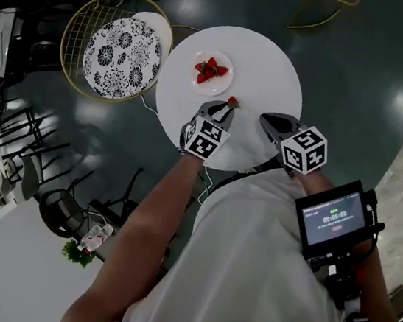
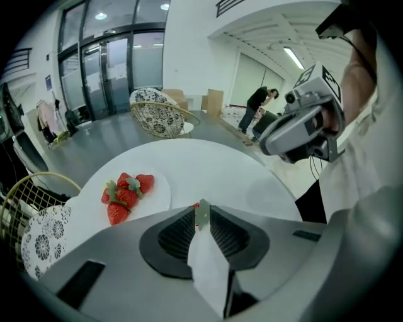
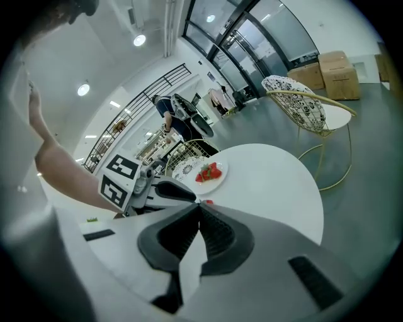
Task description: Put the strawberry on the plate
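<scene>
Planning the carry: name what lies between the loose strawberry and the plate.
Only bare white table lies between the strawberry and the plate; the head view shows this.

A commercial lobby or café-like hall: glass doors (image 2: 107, 75), wire chair (image 2: 157, 116), round table (image 2: 214, 166), cardboard boxes (image 2: 213, 100).

Table (image 1: 274, 70) and plate (image 1: 211, 85) are white. The strawberries (image 1: 210, 69) on the plate are red with green leaves, as is the lone strawberry (image 1: 232, 101) on the table, and the floor (image 1: 361, 82) is dark grey-green. The chair (image 1: 80, 20) has a gold wire frame and a cushion (image 1: 124, 53) in a black-and-white floral print. The left hand-held gripper (image 1: 226, 108) and right hand-held gripper (image 1: 265, 119) are grey with black ribbed pads (image 2: 178, 234), each bearing a cube of black square markers on white; the shirt (image 1: 245, 274) is white.
</scene>
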A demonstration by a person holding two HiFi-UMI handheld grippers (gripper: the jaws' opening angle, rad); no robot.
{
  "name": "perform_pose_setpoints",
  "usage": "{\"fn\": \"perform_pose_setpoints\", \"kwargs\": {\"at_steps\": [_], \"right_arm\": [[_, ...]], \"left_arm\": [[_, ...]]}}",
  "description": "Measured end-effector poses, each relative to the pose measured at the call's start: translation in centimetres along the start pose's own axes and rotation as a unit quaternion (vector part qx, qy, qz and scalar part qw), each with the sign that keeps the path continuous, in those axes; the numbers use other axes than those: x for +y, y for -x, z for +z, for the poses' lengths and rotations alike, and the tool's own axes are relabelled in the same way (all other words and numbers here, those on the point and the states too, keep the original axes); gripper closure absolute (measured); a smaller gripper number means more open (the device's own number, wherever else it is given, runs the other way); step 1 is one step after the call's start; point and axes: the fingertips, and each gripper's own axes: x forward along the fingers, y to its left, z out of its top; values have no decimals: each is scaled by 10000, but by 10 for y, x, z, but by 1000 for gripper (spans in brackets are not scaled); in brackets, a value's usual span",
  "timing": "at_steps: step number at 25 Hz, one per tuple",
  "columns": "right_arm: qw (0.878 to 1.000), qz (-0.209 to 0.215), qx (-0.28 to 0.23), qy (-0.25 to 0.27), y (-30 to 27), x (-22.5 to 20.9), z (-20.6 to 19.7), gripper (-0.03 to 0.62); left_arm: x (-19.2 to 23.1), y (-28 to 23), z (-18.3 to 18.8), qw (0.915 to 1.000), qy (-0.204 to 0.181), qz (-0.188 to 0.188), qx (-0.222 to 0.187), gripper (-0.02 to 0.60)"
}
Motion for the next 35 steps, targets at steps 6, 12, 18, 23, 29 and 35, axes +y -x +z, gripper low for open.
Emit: {"fn": "perform_pose_setpoints", "kwargs": {"at_steps": [6, 12, 18, 23, 29, 35], "right_arm": [[9997, -119, -50, -196, 4, -7, -6, 586], [9992, -183, -85, -333, 7, -10, -12, 586], [9987, -269, -135, -423, 10, -14, -16, 586], [9984, -306, -130, -452, 11, -17, -17, 586], [9992, -218, -87, -335, 7, -13, -12, 586], [9998, -105, 37, -187, 2, -5, -10, 586]], "left_arm": [[4, -8, -3, 9977, -572, -192, 324, 477], [7, -21, -6, 9908, -1099, -298, 728, 460], [18, -30, -10, 9858, -1331, -140, 1012, 460], [18, -31, -8, 9860, -1355, -115, 969, 471], [14, -24, -5, 9896, -1183, -82, 816, 472], [9, -11, -1, 9966, -660, -88, 475, 472]]}}
